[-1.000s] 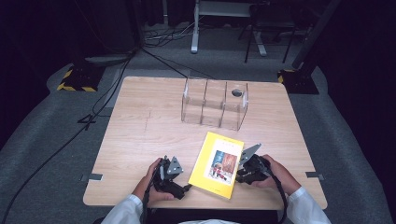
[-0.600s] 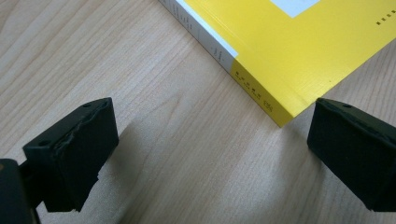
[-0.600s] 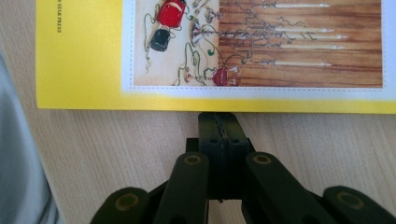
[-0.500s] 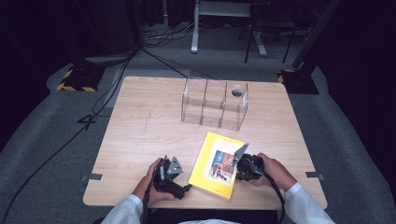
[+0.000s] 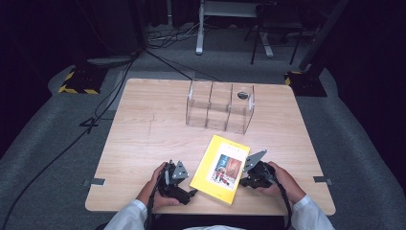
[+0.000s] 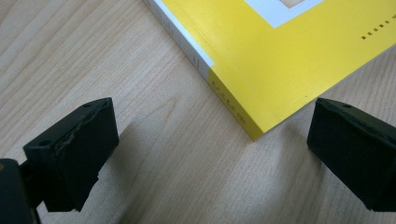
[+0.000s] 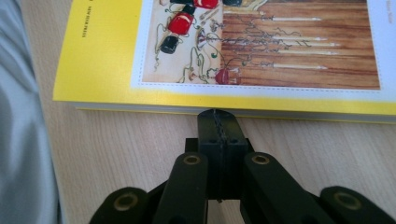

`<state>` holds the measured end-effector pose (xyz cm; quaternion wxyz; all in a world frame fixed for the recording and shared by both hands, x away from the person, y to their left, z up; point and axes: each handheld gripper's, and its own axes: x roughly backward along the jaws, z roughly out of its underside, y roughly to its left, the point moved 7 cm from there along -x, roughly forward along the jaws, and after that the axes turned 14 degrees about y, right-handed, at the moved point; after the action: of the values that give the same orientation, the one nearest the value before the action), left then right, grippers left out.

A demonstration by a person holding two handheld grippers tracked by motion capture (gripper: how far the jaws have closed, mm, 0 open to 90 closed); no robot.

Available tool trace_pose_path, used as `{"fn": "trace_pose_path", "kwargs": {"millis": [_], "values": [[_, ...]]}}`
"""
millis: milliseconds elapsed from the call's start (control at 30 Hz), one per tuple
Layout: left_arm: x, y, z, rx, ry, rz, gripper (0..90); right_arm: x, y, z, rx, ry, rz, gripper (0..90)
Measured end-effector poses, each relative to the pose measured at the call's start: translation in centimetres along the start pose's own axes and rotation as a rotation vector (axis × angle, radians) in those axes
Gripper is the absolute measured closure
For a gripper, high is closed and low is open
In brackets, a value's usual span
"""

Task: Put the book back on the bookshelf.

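Note:
A yellow book (image 5: 220, 167) with a picture on its cover lies flat near the table's front edge. My left gripper (image 5: 190, 192) rests on the table at the book's near left corner. In the left gripper view its jaws (image 6: 210, 149) stand wide open, with the book's corner (image 6: 254, 133) just ahead of the gap. My right gripper (image 5: 242, 182) lies at the book's right long edge. In the right gripper view it (image 7: 218, 116) is shut, pad against pad, its tip touching the edge of the book (image 7: 107, 60) with nothing between the jaws.
A clear plastic organizer (image 5: 220, 106) with three compartments stands at the middle back of the wooden table (image 5: 143, 139); a small dark round thing (image 5: 242, 95) shows at its right compartment. Cables and stands lie on the floor beyond.
The right gripper has edged a little toward the book's right side. The left gripper and the book have stayed put.

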<state>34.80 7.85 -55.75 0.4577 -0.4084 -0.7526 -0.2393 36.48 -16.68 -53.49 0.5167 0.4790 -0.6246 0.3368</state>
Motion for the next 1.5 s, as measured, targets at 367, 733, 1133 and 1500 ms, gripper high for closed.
{"fn": "trace_pose_path", "kwargs": {"millis": [367,733,1133,1500], "values": [[0.0,0.0,0.0,-0.001,-0.001,-0.001,2.7,0.5,0.3,-0.4,0.012,-0.068,-0.027,90.0],[0.4,-0.6,0.0,-0.011,-0.025,0.015,14.5,1.3,0.4,-0.9,-0.011,-0.145,-0.041,90.0],[1.6,-3.0,-1.9,-0.09,-0.112,0.024,15.9,1.7,0.6,-1.5,-0.014,-0.191,-0.035,90.0],[1.0,-4.5,-2.3,-0.141,-0.092,0.061,15.9,2.0,0.6,-2.1,-0.016,-0.222,-0.043,90.0]]}}
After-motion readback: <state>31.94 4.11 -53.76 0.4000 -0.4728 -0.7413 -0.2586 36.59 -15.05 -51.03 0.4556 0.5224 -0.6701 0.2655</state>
